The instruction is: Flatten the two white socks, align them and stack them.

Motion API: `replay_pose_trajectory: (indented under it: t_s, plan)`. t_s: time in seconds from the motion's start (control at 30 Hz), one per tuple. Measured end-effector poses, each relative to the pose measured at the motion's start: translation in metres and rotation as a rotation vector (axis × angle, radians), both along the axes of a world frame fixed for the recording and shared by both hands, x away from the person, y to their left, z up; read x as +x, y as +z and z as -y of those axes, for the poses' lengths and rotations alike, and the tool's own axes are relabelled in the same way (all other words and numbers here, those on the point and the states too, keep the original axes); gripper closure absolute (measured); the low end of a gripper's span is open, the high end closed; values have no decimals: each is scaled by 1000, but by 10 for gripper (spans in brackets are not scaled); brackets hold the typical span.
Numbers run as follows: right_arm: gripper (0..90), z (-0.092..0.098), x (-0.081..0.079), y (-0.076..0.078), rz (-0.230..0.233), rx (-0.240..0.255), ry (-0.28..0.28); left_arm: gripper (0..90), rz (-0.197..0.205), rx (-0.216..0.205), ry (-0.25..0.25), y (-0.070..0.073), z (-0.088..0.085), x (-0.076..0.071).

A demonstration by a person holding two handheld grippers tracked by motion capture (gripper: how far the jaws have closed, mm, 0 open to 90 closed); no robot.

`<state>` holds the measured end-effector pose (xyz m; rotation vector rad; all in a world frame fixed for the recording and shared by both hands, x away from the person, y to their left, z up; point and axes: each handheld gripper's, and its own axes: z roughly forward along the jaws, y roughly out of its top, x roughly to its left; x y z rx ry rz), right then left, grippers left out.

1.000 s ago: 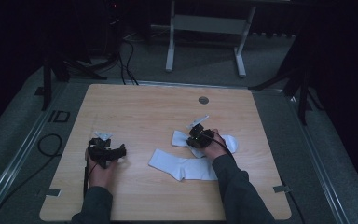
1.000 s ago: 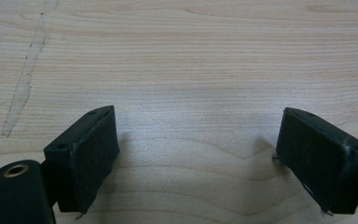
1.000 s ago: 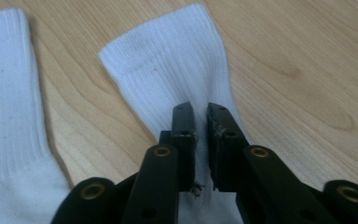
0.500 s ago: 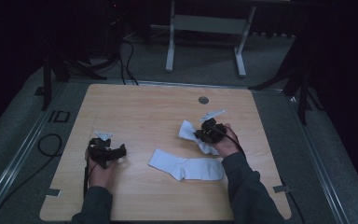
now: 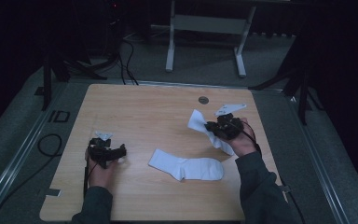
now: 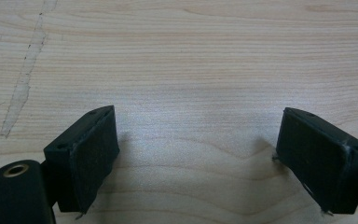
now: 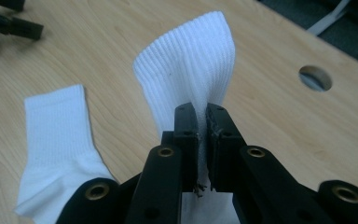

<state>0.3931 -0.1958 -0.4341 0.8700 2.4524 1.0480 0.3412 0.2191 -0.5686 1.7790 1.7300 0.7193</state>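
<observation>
While pinched, sock (image 7: 186, 70) stands cuff-up; flat sock (image 5: 186, 166) lies crosswise.

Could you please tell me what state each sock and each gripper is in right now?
Held sock: pinched at its edge, lifted off the table.
Second sock: lying flat on the table, untouched.
Right gripper: shut on the held sock.
Left gripper: open, nothing between its fingers, low over bare wood.

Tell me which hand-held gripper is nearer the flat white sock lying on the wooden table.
Right. The right hand-held gripper hangs just above and beyond the flat white sock; the left hand-held gripper rests farther off at its other side.
</observation>
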Motion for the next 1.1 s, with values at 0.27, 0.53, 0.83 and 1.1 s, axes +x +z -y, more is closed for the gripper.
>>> replay_pose_trajectory:
  t_s: [0.27,0.53,0.83,1.1]
  plan:
    - [836,4,-16,30,68,36,18,126,-4,0,-1,0,0,0]
    - [832,3,-44,52,108,88,73,126,0,-1,1,0,0,0]
    - [828,0,-71,41,72,98,126,127,1,-2,3,0,0,0]
    - [825,-30,-72,9,-1,88,178,127,-1,-1,1,0,0,0]
